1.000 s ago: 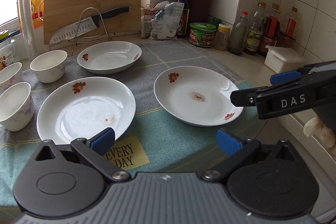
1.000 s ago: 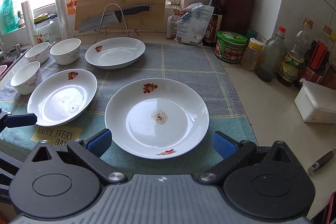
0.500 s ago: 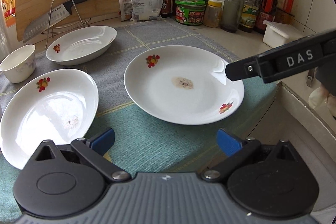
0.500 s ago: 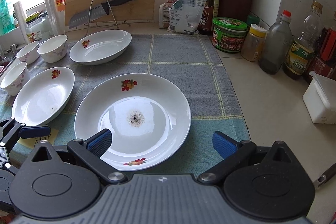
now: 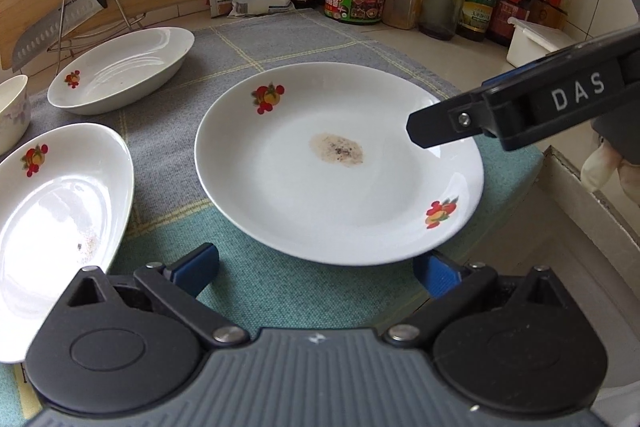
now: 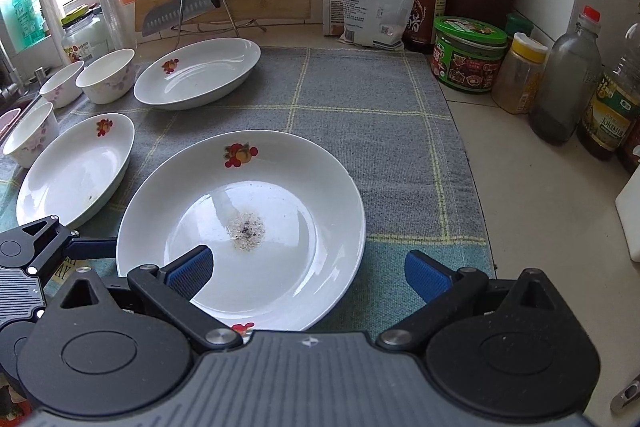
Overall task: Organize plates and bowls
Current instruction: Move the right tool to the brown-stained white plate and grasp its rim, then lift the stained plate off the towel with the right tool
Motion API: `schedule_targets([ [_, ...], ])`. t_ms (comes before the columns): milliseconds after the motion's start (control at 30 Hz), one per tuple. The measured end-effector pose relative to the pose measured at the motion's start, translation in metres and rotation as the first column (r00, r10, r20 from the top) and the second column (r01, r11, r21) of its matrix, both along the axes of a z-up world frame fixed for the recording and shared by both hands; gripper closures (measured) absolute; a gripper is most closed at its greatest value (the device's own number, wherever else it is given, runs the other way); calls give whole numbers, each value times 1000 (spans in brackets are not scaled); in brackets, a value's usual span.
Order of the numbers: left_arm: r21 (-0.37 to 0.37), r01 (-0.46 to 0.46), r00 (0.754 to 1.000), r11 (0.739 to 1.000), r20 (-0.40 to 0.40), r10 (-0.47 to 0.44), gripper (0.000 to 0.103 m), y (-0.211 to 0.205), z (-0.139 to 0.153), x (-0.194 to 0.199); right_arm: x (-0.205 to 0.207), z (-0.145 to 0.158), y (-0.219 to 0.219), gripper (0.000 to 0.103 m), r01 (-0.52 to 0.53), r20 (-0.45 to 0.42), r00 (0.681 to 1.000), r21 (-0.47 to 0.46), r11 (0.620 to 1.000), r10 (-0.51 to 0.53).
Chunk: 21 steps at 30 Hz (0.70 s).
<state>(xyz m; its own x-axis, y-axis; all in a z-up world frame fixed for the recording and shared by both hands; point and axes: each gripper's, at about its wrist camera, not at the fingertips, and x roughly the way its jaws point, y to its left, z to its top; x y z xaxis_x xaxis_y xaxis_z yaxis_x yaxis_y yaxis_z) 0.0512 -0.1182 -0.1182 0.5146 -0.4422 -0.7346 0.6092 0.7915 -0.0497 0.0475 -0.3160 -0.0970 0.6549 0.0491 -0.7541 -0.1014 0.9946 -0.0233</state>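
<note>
Over the stained plate (image 6: 256, 187), both wide-open hand-held grippers have drawn closer, the right (image 6: 308, 273) seemingly straddling its rim.

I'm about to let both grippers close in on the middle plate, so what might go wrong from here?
1. The round plate holds a gritty residue; tilting it might spill crumbs onto the mat.
2. The right gripper, open, has one finger over the rim and one outside; glazed porcelain may slip.
3. The left gripper, also open, sits near the neighbouring plate and might nudge it.
</note>
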Motion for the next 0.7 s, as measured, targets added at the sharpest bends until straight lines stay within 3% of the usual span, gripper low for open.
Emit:
schedule_targets([
  [133,35,25,999,999,39,-27,0,-7,-3,-3,12,-2,-7,0,-35,-14,999,8,999,35],
  [300,46,56,998,997,22,-57,0,-9,-1,3,27,-6,-12,0,-95,-32,995,4,996,95],
  [700,-6,93,991,996,93,-92,0,-3,-7,-2,66,-23,-31,0,-254,-103,960,79,964,262],
])
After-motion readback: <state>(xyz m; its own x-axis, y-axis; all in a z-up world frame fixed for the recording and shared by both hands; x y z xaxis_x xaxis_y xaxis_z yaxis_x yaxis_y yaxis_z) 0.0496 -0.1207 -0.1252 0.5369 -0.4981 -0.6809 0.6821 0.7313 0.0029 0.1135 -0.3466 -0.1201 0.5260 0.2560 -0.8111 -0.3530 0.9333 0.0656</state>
